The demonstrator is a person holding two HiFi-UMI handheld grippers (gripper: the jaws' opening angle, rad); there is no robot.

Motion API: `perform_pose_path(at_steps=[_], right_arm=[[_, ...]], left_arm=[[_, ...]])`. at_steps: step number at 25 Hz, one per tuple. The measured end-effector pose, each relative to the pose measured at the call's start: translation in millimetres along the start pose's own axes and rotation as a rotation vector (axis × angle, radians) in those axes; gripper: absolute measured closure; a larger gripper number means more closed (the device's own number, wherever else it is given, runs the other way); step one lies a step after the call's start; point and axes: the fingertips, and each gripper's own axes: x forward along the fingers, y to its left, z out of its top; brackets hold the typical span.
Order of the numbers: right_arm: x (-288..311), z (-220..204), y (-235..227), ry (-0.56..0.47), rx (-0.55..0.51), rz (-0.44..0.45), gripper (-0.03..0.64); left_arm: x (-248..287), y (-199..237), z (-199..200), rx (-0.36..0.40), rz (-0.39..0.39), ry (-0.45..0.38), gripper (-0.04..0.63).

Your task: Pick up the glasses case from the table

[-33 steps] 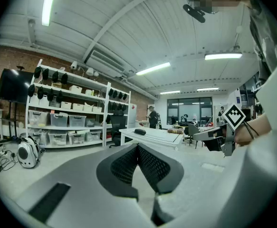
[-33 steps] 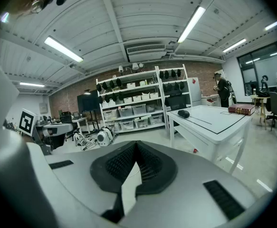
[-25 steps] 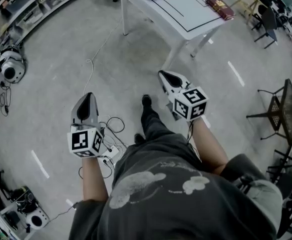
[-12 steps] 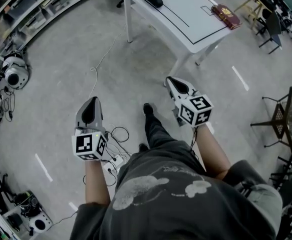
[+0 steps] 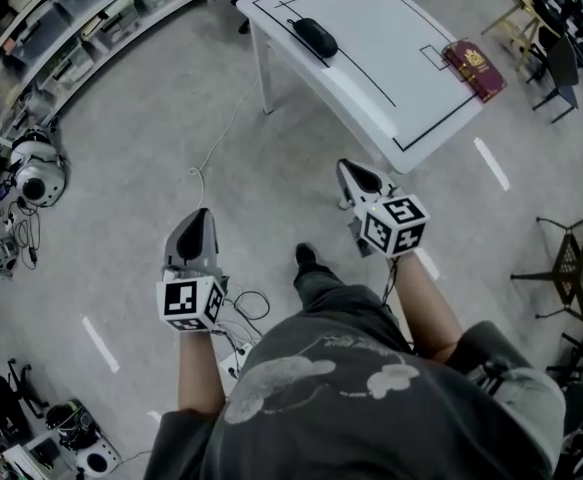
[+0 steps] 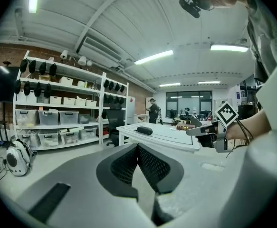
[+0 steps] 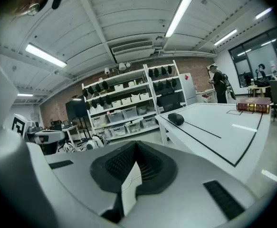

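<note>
A: Black oblong glasses case (image 5: 313,36)?
B: Sits on the white rectangular worktop (image 5: 401,68), well apart; left hand-held gripper (image 5: 195,218), right hand-held gripper (image 5: 351,171) both closed, empty; case probably light, stiff, smooth; clamp across its narrow middle.

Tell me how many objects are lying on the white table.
2: a black glasses case near the table's left edge in the head view, and a dark red book at its right end. None seems hidden.
</note>
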Motion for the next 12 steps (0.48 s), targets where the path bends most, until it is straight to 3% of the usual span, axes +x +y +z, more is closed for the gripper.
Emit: perform_pose_path(at_steps=[12], right_arm=[[94, 67, -90, -0.033, 0.004, 0.006, 0.617]], left_arm=[[138, 14, 48, 0.035, -0.032, -0.017, 0.592]])
